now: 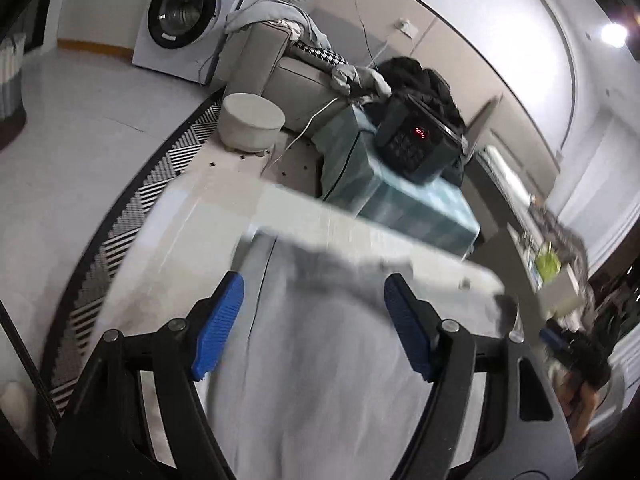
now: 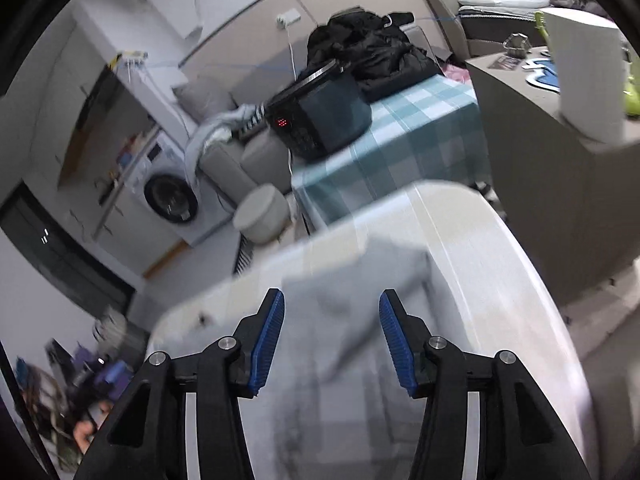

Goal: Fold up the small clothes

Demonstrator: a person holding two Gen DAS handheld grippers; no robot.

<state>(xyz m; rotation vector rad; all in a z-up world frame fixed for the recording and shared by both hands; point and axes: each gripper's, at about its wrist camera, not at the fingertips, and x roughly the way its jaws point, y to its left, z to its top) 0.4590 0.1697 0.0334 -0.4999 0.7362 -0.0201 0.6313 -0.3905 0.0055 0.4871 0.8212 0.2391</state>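
Note:
A light grey small garment (image 1: 320,344) lies on a pale table (image 1: 192,216), blurred by motion. My left gripper (image 1: 314,292) is open above it, blue pads wide apart, nothing between them. In the right wrist view the same grey garment (image 2: 340,360) lies on the table (image 2: 492,280). My right gripper (image 2: 332,308) is open above the garment and holds nothing. The garment's far edge looks bunched near the table's far side.
Beyond the table stands a checked teal-covered table (image 1: 400,200) with a black appliance (image 1: 416,140) and dark clothes on it. A round grey stool (image 1: 252,120), a sofa (image 1: 280,64) and a washing machine (image 1: 188,8) lie further back. A grey counter (image 2: 540,152) stands at the right.

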